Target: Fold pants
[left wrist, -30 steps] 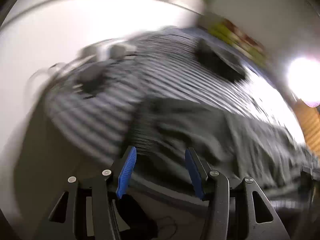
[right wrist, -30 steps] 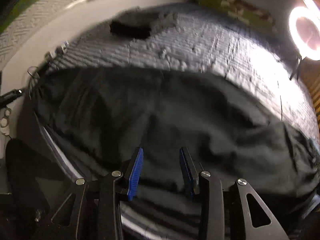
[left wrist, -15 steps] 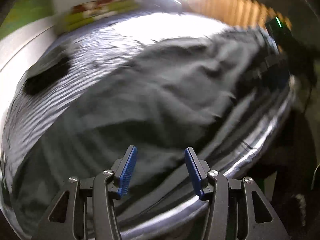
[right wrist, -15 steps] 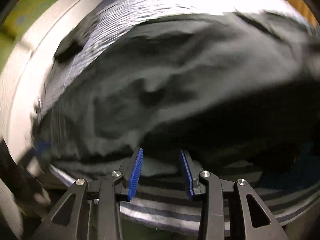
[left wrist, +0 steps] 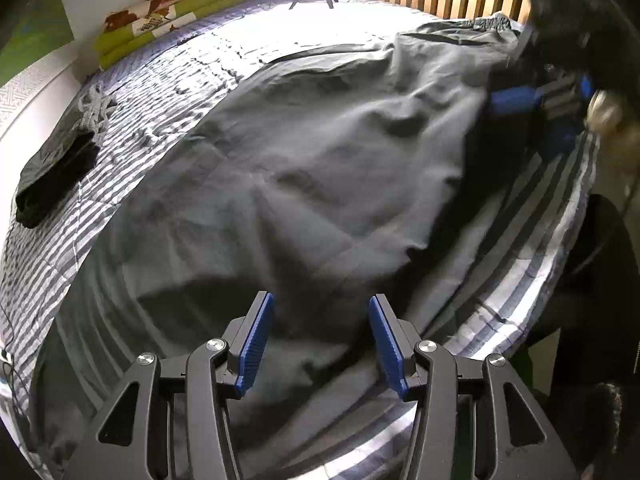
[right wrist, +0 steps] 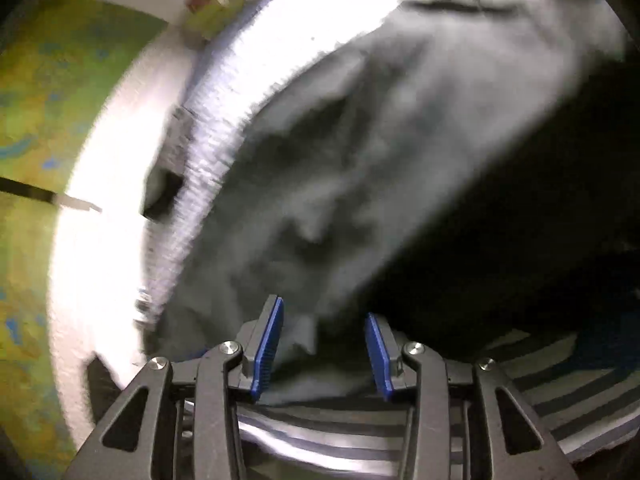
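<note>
The grey pants [left wrist: 320,168] are spread, rumpled, across the striped bed [left wrist: 160,80]. The left gripper [left wrist: 318,340] is held open above them, nothing gripped. The right gripper [right wrist: 324,346] is parted over an edge, seemingly untouched, though blurred.

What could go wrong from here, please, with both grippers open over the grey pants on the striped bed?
1. The pants lie rumpled, so the left gripper may pinch several layers and fold creases in.
2. Their near edge sits close to the side of the striped bedspread, so a pull could drag them off.
3. The right gripper might catch the bedspread too.
</note>
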